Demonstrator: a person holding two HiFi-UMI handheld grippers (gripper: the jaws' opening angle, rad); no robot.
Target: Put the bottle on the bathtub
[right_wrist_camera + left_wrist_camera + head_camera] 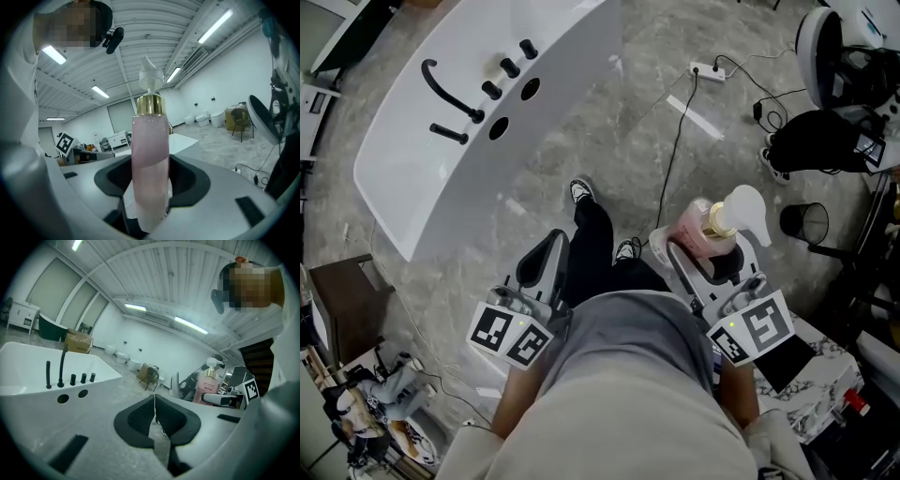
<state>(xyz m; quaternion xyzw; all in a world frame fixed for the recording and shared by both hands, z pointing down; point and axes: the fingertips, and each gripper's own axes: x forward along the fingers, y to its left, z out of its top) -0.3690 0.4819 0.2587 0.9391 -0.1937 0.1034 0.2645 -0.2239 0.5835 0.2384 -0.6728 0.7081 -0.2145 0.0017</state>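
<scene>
Progress: placement not yet done. Right tool (705, 253) is clamped on the pink pump bottle (149, 173), upright, close to the person's body. Left tool (154, 408) is closed and empty. White bathtub (412, 178) stands well apart ahead; carry and set-down are outstanding.

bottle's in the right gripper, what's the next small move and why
Probably carry the right gripper forward and left toward the bathtub. Its jaws are clamped on the bottle, which is close to the person's body, while the bathtub lies ahead across the floor, well apart from the bottle.
</scene>
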